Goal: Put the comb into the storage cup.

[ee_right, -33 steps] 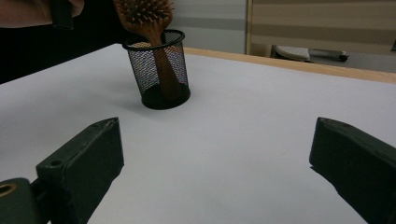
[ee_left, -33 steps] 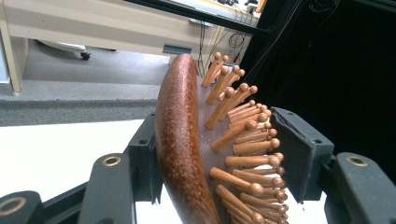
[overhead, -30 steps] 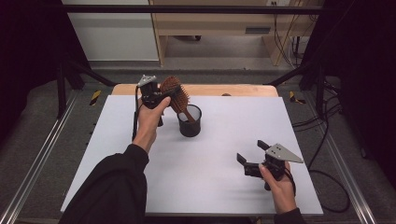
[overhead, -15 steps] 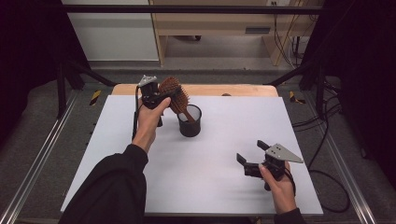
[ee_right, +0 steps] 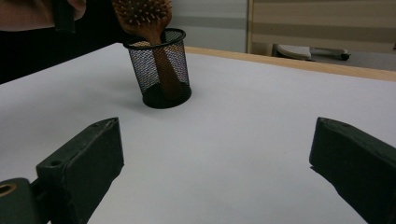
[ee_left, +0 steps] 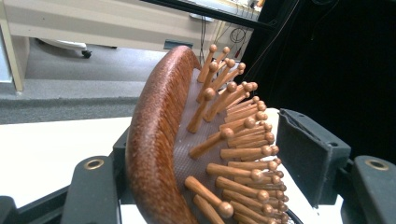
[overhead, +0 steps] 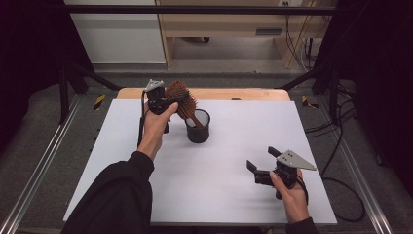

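Nearest you, your right gripper (overhead: 267,165) rested low over the white tabletop (overhead: 234,195) with its fingers (ee_right: 79,163) spread wide and released, nothing between them and bare surface ahead. Farther off stood the black mesh cup (overhead: 198,126), the wooden hairbrush (overhead: 181,100) standing handle-down in it and leaning towards your left hand. Your left gripper (overhead: 168,100) bracketed the brush head, its fingers (ee_left: 310,154) just having been opening, the right pad apart from the bristles, the grip released.
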